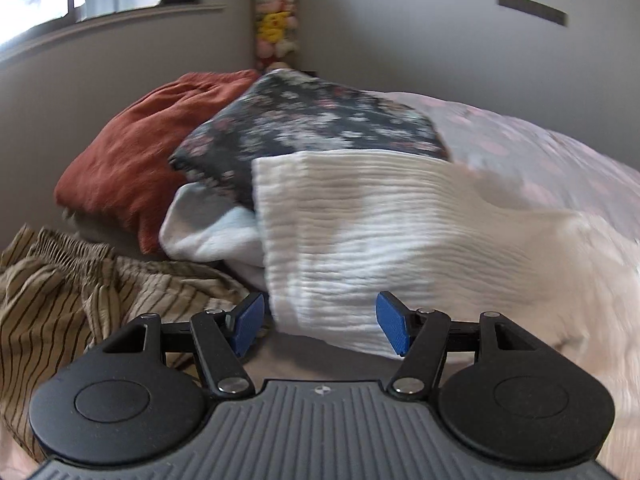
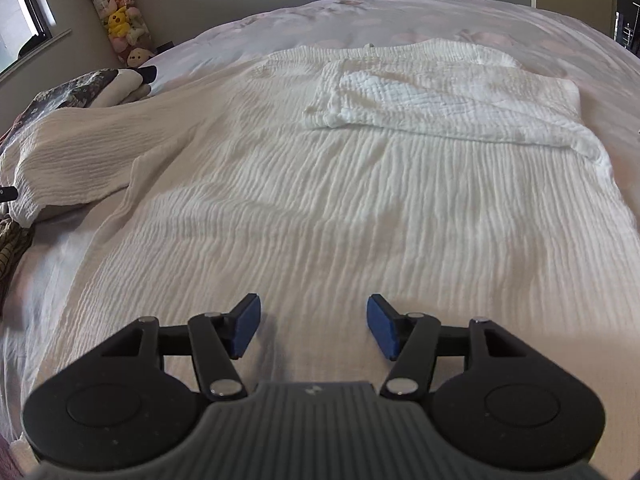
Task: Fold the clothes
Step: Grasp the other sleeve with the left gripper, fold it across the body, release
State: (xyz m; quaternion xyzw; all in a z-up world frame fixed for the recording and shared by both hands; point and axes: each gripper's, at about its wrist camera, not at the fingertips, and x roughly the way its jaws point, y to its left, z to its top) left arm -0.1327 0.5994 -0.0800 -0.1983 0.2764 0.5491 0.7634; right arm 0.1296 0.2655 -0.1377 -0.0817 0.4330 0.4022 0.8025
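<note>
A crinkled garment (image 2: 320, 208) lies spread flat on the bed (image 2: 560, 28), one sleeve (image 2: 452, 100) folded across its far part, the other sleeve (image 2: 80, 160) stretching left. Left of it sit a floral cushion (image 1: 312, 128) and another cushion (image 1: 136, 160) behind. A striped garment (image 1: 60, 300) lies nearest left. Plush toys (image 2: 120, 20) stack in the far corner.
</note>
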